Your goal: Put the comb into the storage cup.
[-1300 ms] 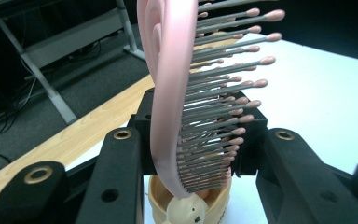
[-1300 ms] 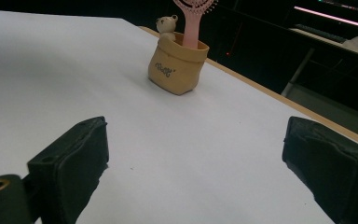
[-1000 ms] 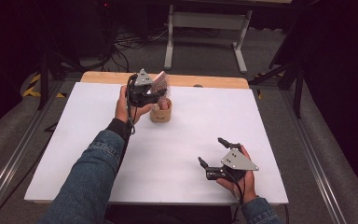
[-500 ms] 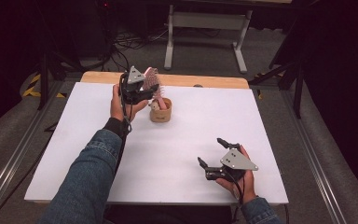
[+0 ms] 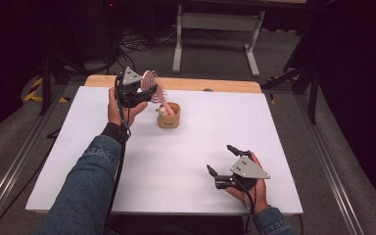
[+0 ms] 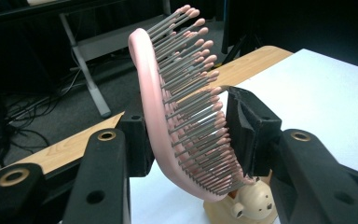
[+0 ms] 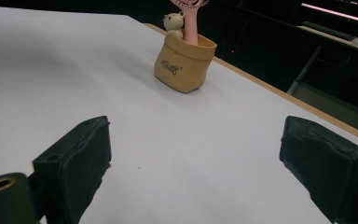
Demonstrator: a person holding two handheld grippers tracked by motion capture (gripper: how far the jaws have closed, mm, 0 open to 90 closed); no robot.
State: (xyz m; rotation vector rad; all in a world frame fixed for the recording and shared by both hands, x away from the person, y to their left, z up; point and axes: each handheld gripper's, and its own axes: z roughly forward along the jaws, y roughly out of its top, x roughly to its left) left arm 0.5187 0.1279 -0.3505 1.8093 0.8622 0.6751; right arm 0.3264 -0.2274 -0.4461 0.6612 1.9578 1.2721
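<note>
Right gripper (image 5: 223, 165) near edge, jaws wide, empty. Left gripper (image 6: 186, 140) jaws just eased apart, pink hairbrush (image 6: 168, 116) head between them, right pad at the bristles. Brush stands handle-down in tan holder (image 5: 169, 116), head up, leaning left.

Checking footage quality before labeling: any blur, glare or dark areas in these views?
High view: white table evenly lit, no glare; surroundings very dark, soft overall. Left gripper view: pink hairbrush sharp; background dark. Right gripper view: tan holder clear; near jaws slightly soft; brush head cropped at the top edge.
</note>
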